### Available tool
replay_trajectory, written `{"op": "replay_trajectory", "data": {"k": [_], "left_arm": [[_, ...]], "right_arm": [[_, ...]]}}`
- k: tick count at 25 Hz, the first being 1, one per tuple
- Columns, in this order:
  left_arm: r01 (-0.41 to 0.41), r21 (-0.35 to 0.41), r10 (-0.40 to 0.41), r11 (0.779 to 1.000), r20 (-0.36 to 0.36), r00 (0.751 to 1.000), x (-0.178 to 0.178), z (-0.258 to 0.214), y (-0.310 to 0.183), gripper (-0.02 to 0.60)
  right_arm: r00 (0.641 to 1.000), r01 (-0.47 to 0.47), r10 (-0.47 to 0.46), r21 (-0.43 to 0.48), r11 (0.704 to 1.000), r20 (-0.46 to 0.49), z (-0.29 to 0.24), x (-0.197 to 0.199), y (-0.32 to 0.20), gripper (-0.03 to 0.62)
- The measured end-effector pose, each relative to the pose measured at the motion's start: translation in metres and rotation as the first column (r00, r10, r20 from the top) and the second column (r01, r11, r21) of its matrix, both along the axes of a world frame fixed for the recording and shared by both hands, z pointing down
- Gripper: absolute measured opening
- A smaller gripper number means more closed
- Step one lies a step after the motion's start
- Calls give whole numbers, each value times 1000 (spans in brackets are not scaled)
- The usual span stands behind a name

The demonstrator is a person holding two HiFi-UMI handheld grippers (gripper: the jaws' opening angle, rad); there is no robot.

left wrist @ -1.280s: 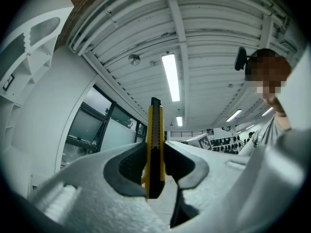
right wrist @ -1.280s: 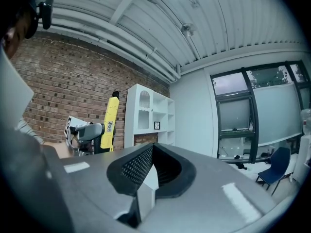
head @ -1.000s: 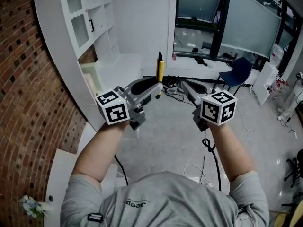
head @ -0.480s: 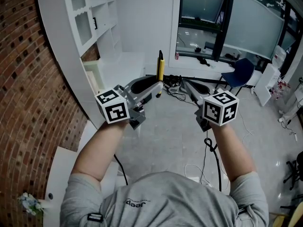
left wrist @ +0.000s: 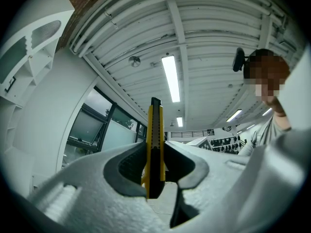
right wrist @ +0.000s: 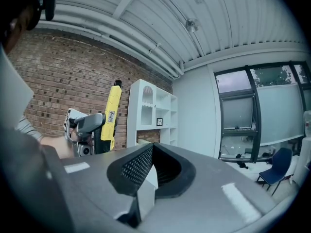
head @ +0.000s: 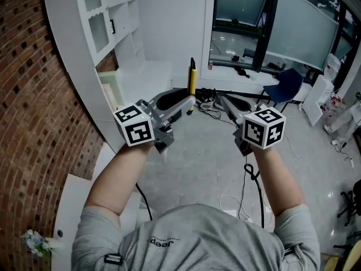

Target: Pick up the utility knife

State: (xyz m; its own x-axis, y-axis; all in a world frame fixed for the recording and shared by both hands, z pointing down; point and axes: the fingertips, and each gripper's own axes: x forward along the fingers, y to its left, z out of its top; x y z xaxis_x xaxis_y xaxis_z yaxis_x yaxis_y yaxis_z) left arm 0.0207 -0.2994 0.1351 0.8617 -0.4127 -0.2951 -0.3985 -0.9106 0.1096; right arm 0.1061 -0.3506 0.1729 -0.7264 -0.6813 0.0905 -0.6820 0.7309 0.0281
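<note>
The utility knife [head: 192, 79] is yellow with a black tip and stands upright in mid-air, its tip pointing up. My left gripper [head: 189, 104] is shut on its lower part. In the left gripper view the knife [left wrist: 155, 140] is pinched between the two black pads [left wrist: 127, 166]. The right gripper view shows the same knife [right wrist: 111, 114] off to its left, clamped in the left gripper [right wrist: 90, 125]. My right gripper [head: 221, 100] hovers just right of the left one, level, shut with nothing in it; its pads [right wrist: 141, 166] meet.
A white shelf unit [head: 98, 33] stands at the left against a brick wall [head: 28, 95]. Cables [head: 210, 110] lie on the grey floor below the grippers. A blue chair [head: 285, 84] stands by the dark windows [head: 271, 21] at the back right.
</note>
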Motion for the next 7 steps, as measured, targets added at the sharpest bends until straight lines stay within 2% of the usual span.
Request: {"op": "replay_trajectory", "data": {"k": [7], "left_arm": [[-6,0,6,1000,0,1000,4,-3,0,117]], "right_arm": [[1000,-2,2,1,1000,-1,-3,3,0,8]]}}
